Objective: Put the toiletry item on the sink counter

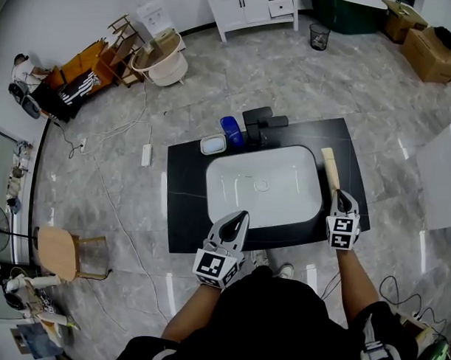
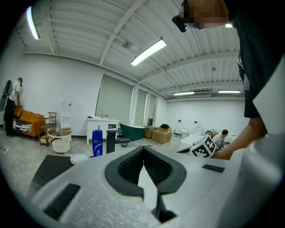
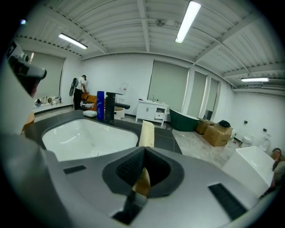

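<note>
Right gripper (image 3: pixel 143 153): jaws closed on the near end of the toiletry item (image 3: pixel 147 131), a long, flat, pale tan piece. The item runs straight out from the jaw tips, away from the person.

In the head view the toiletry item (image 1: pixel 330 168) lies over the black tabletop (image 1: pixel 187 211), on the narrow strip just to the right of the white basin (image 1: pixel 284 200) and parallel to the basin's right rim. Its far end points toward the back edge of the tabletop. Its near end sits in the right gripper (image 1: pixel 343 196). Whether its full length rests on the surface cannot be confirmed.

Left gripper (image 2: pixel 143 151): jaws closed tip to tip, with nothing held. In the head view the left gripper (image 1: pixel 241 215) sits over the front rim of the basin, near the middle and well apart from the toiletry item.

Basin: nothing in it; drain visible at the centre.

Back edge of the tabletop, behind the basin:
- A black faucet (image 1: pixel 261 125) stands at the middle.
- A blue bottle (image 1: pixel 231 130) stands upright just to the left of the faucet.
- A small white dish (image 1: pixel 213 144) sits beside the bottle, at the basin's rear left corner.

The bottle (image 2: pixel 97 142) and the dish (image 2: pixel 80 158) also show in the left gripper view.

Surroundings: grey marble-pattern floor (image 1: pixel 288 74).
</note>
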The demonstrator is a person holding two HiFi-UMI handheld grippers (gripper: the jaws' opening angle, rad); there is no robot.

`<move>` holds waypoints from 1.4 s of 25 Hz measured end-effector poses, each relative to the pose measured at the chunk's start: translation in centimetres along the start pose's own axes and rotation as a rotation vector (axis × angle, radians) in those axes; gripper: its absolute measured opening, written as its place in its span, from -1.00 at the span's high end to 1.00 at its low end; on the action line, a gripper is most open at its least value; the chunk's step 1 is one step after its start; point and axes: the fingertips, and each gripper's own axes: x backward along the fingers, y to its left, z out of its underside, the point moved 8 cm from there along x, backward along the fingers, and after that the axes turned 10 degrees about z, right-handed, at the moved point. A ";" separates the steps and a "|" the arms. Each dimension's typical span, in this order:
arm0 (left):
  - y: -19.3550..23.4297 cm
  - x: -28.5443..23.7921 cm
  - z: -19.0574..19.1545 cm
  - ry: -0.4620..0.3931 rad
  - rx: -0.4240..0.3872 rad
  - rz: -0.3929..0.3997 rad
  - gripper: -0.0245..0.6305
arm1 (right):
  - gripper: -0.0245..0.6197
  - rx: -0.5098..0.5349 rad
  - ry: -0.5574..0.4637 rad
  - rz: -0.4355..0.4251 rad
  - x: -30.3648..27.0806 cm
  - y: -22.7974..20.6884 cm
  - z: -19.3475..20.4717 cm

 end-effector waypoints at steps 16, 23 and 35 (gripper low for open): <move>2.6 0.9 0.9 0.012 0.026 -0.029 0.90 | 0.90 0.093 0.194 -0.016 -3.9 2.0 3.9; 3.1 0.7 1.3 0.004 0.042 -0.020 0.90 | 0.77 0.102 0.265 -0.060 -4.7 2.4 4.2; 3.5 0.7 0.9 -0.025 0.044 0.008 0.90 | 0.40 0.035 0.198 -0.068 -2.1 2.4 1.1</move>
